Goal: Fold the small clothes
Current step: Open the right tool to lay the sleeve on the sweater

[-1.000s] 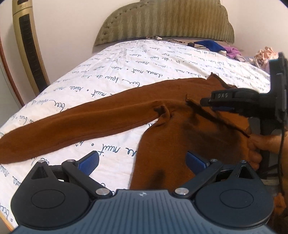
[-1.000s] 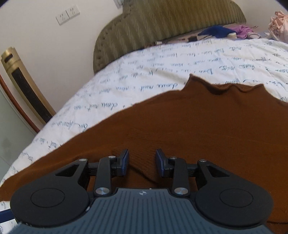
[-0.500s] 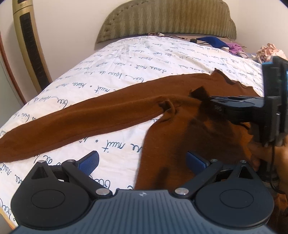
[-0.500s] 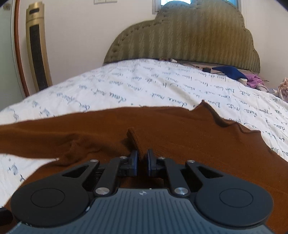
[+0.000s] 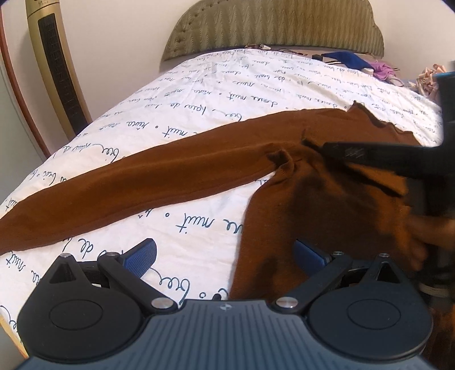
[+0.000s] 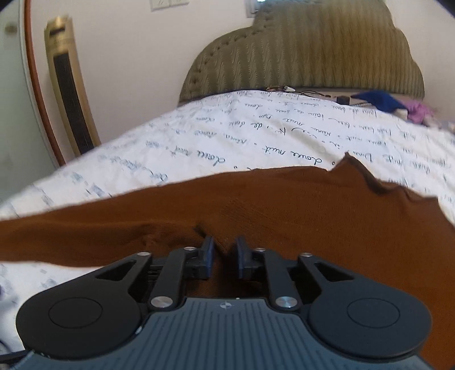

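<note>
While hovering at the end of the bed (image 5: 199, 94) farthest from the headboard (image 5: 270, 25), looking across a white quilt printed with blue script. Finding the brown sweater (image 5: 327, 199) lying flat on that quilt, well short of the headboard and crosswise to it, with the neckline (image 5: 369, 119) turned toward the headboard. Finding one long sleeve (image 5: 142, 193) stretching out roughly parallel to the headboard, not yet brought in over the body. Judging the step in hand as the last of the spreading and smoothing, seeing no fold made so far.

Keeping the left claw (image 5: 224, 250) gaping wide on the side of the sweater away from the headboard, straddling bare quilt and the garment's side edge, gripping nothing. Keeping the right claw (image 6: 224, 244) low over the chest, nearer the headboard than the left one. Having just been opening its jaws to a narrow gap, showing knit in that gap but pinching none of it, as far as can be told.

Noticing a small pucker (image 5: 281, 159) at the armpit, on the side of the sleeve away from the headboard.

Expecting, as a judgement only, to be flattening that pucker next. Then taking the sleeve near its far end and carrying it in across the body, lifting the thin knit cleanly rather than dragging it.
</note>
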`<state>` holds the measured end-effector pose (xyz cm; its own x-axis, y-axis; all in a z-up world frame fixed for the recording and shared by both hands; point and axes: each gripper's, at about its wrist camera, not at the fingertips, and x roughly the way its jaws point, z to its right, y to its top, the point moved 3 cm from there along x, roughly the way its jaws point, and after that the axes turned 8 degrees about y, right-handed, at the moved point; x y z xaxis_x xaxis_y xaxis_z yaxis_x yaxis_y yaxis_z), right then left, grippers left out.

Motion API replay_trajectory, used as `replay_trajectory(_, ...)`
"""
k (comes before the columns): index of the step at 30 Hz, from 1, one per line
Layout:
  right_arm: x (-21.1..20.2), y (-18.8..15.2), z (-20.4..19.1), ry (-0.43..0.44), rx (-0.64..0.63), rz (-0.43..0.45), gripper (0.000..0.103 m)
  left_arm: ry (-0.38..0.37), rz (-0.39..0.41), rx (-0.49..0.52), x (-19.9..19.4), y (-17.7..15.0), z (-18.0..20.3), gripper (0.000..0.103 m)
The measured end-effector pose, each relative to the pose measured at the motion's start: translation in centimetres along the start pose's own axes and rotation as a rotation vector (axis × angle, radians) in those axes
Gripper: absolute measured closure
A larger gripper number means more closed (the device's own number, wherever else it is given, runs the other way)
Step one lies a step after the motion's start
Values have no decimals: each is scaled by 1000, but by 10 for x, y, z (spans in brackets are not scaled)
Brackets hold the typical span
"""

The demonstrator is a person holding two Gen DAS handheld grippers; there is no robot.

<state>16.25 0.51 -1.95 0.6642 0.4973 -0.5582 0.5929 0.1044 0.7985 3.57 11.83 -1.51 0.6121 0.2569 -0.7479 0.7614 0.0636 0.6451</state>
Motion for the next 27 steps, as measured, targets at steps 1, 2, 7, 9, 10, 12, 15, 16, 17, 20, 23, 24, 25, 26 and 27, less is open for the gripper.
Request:
replay_trajectory(1,-6,0,1,9,18,14,79,1,-5,-2,1,0,0,0)
replay_trajectory(2,-11,-1,3,19,36,21,75,0,-9,-5,2,0,0,0)
replay_trajectory(7,-5,-12,10,-1,67,-90,61,3,-20,-9,1,-2,-1,0)
replay_trajectory(9,-13,-14,9,-3,80,-65,60,11,-21,-9,1,-2,-2,0)
replay_trajectory(10,-18,-15,8,17,99,-53,59,16,-23,-8,1,-2,-3,0)
replay_trajectory(12,-27,-17,5,51,126,-31,53,18,-21,-10,-1,-2,-3,0)
replay_trajectory(15,-38,-20,-4,52,108,-23,47,12,-20,-15,-4,-1,-3,0)
replay_trajectory(16,-40,-21,-6,52,104,-22,45,4,-22,-18,-6,-1,-3,0)
replay_trajectory(17,-44,-23,-9,55,101,-17,42,-3,-23,-23,-7,-1,-3,0)
replay_trajectory(20,-55,-24,-13,74,105,-1,39,-19,-21,-36,-13,0,-4,0)
replay_trajectory(23,-64,-27,-17,91,117,7,35,-25,-8,-53,-21,1,-8,0)
replay_trajectory(24,-66,-28,-19,96,120,8,32,-25,-1,-65,-25,2,-11,0)
replay_trajectory(25,-68,-28,-20,103,121,8,31,-24,5,-80,-28,3,-15,0)
replay_trajectory(26,-70,-28,-22,111,119,9,28,-22,10,-104,-32,4,-21,0)
replay_trajectory(27,-72,-28,-24,114,114,11,28,-23,13,-130,-36,5,-27,0)
